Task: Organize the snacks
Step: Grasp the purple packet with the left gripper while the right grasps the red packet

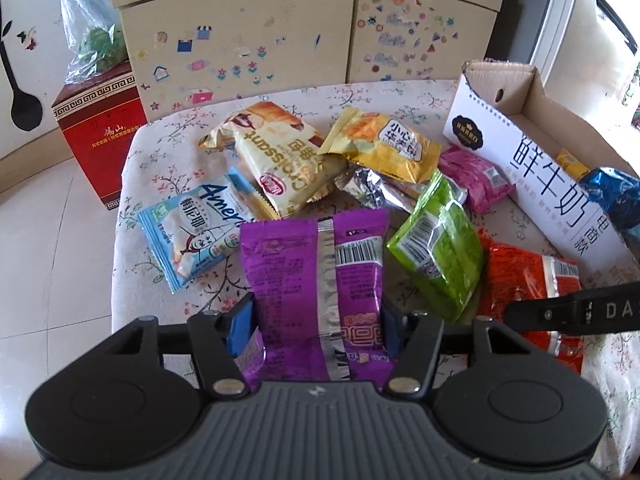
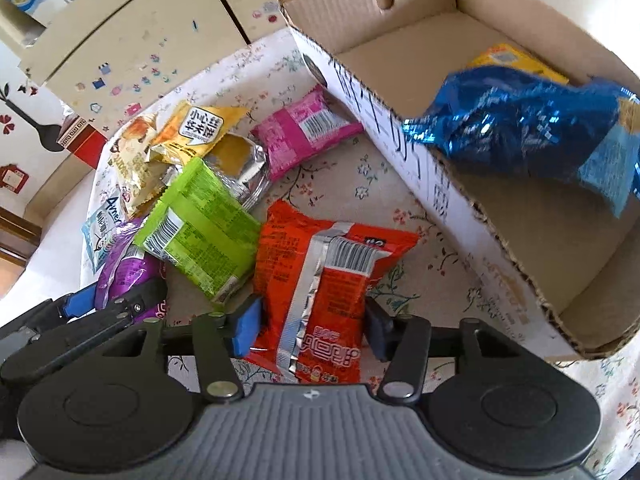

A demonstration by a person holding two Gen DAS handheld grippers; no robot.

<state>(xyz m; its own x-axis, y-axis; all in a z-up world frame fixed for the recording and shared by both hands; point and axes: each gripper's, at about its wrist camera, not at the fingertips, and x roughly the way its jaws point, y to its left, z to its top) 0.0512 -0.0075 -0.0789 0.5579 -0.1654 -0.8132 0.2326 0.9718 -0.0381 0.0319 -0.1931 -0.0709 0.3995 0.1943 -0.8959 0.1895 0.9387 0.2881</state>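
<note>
My left gripper (image 1: 316, 320) has its blue pads on both sides of a purple snack packet (image 1: 320, 276) and grips its near end. My right gripper (image 2: 310, 326) likewise grips an orange-red packet (image 2: 320, 280), which also shows in the left wrist view (image 1: 528, 276). A green packet (image 2: 200, 228) lies between them. A cardboard box (image 2: 440, 184) at the right holds a blue foil bag (image 2: 516, 128) and a yellow packet (image 2: 516, 60). Pink (image 2: 304, 132), silver (image 2: 244, 168), yellow (image 1: 384, 144), croissant (image 1: 280, 160) and light-blue (image 1: 192, 228) packets lie on the floral table (image 2: 360, 188).
A stickered cabinet (image 1: 280, 40) stands behind the table. A red carton (image 1: 100, 136) with a plastic bag (image 1: 92, 32) on it stands on the tiled floor at the left. The table's left edge is close to the light-blue packet.
</note>
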